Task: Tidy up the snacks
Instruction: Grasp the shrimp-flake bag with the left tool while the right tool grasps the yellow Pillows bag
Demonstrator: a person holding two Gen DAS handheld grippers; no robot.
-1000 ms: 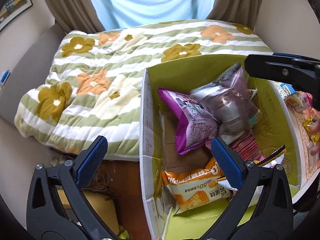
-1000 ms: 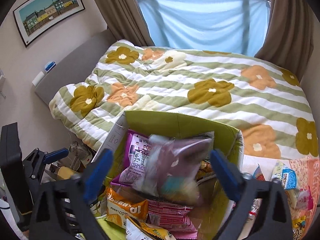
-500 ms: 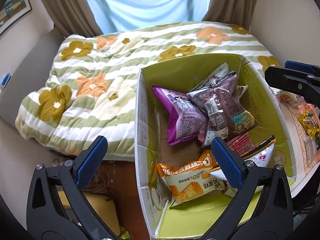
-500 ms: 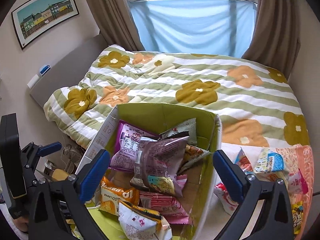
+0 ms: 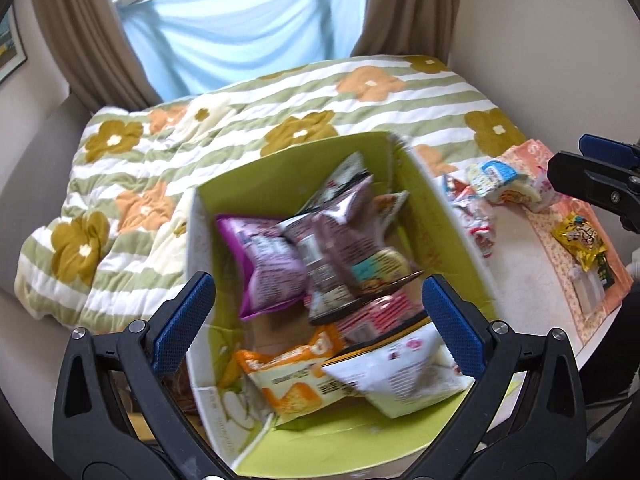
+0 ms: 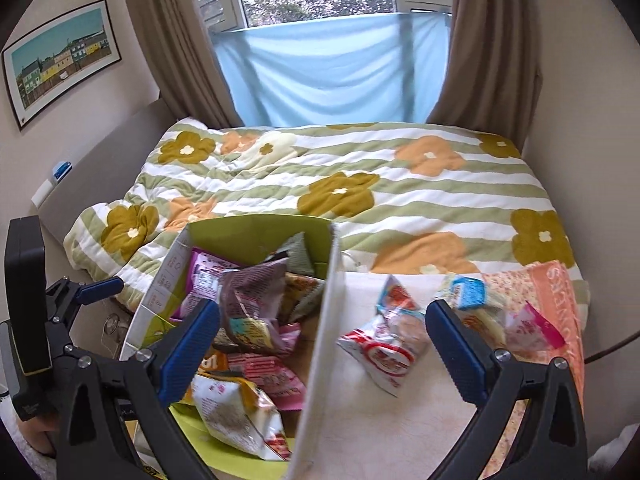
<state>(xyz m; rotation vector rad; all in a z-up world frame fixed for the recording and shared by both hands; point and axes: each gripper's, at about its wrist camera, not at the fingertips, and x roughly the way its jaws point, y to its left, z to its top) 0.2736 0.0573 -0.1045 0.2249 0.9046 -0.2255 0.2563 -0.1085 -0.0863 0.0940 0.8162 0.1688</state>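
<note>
A green cardboard box (image 5: pixel 404 168) (image 6: pixel 256 226) holds several snack bags: a purple bag (image 5: pixel 268 268), a brown bag (image 5: pixel 344 236) (image 6: pixel 252 292), an orange bag (image 5: pixel 288 380) and a white bag (image 5: pixel 396 376). My left gripper (image 5: pixel 316 320) is open and empty above the box's near side. My right gripper (image 6: pixel 324 352) is open and empty, straddling the box's right wall. A red-and-white snack bag (image 6: pixel 388 340) lies on the white table (image 6: pixel 384 432) between its fingers. More snacks (image 6: pixel 468 292) lie further right.
A bed with a flowered striped quilt (image 6: pixel 360 184) lies behind the box and table. An orange patterned cloth (image 5: pixel 568 248) with a yellow packet (image 5: pixel 580 236) covers the table's right part. The right gripper shows at the left wrist view's right edge (image 5: pixel 600 176).
The brown bag has dropped from the right gripper into the box. The right gripper has moved back and to the right, over the table. The left gripper has pulled back and tilted up.
</note>
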